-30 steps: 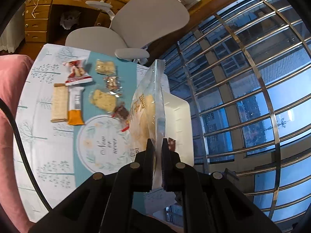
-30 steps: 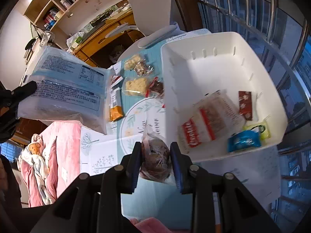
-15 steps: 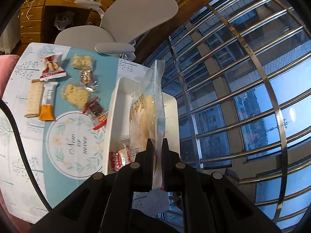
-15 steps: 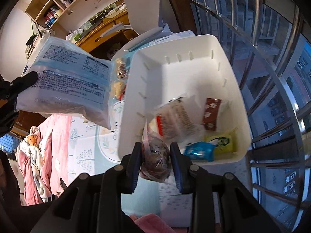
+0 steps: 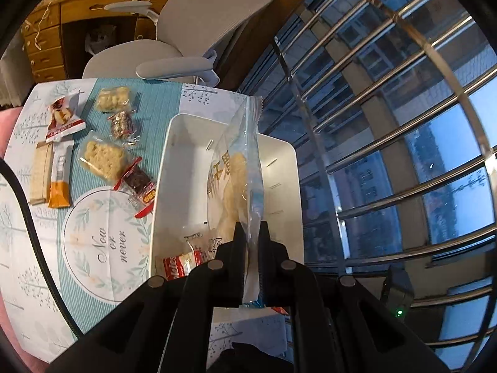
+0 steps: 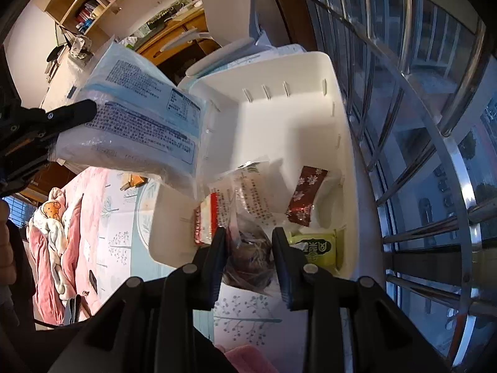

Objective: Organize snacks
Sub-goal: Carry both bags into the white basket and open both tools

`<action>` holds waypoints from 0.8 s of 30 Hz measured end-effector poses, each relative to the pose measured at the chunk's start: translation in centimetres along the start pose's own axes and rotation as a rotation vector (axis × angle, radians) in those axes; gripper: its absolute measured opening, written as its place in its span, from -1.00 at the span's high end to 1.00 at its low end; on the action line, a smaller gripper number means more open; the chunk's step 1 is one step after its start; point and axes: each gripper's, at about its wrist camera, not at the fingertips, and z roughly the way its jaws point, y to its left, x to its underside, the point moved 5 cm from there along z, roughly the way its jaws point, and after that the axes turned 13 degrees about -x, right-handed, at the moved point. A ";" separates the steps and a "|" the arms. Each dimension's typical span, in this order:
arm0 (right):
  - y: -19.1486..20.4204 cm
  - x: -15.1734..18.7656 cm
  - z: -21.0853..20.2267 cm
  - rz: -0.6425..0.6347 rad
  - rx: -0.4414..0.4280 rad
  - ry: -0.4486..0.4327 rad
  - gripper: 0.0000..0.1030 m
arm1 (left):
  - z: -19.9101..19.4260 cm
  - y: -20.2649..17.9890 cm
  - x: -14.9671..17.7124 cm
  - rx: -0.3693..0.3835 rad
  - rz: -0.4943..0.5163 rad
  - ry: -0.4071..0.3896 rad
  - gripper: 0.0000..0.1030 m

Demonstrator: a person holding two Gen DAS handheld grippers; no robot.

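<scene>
Big windows with shiny metal bars (image 5: 388, 143) fill one side of the room, and a grey chair (image 5: 198, 31) stands past the far edge of the desk (image 5: 40, 267). I see a blue and white cloth with trees on the desk.

My left hand-held gripper (image 5: 251, 233) is pinched tight on the thin edge of a big clear bag of pale crackers (image 5: 239, 168). The bag hangs over the white bin (image 5: 292, 186), which sits at the window edge of the desk. From my right camera I see the same bag's blue printed back (image 6: 139, 124), held up over the near left corner of the bin (image 6: 344, 143), with the left hand-held gripper (image 6: 80, 112) on its end.

My right hand-held gripper (image 6: 247, 242) is partly closed around a small clear pack with something brown inside (image 6: 248, 255). Both fingers press on it. It hangs above the near edge of the bin.

Inside the bin lie a red and white cookie pack (image 6: 205, 217), a dark red wrapper with white flowers (image 6: 306, 195), and a yellow-green packet (image 6: 316, 247).

More snacks lie on the cloth left of the bin: a red and white pack (image 5: 63, 118), a pale bar (image 5: 40, 171), an orange and white bar (image 5: 60, 174), two pale puffed-rice cakes (image 5: 104, 158) (image 5: 113, 99), a small brown candy pack (image 5: 122, 124) and a dark bar in a red wrapper (image 5: 139, 186) just beside the bin's wall.
</scene>
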 end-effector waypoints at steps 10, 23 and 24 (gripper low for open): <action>-2.9 -1.4 -0.2 0.054 -0.037 -0.009 0.16 | 2.0 -3.9 -0.8 0.032 0.087 0.006 0.46; -2.9 -1.3 0.0 0.066 -0.038 0.005 0.06 | 2.8 -2.9 0.7 -0.021 0.096 0.058 0.04; -2.8 -1.2 0.0 0.065 -0.036 0.005 0.03 | 2.7 -2.8 0.9 -0.023 0.097 0.060 -0.01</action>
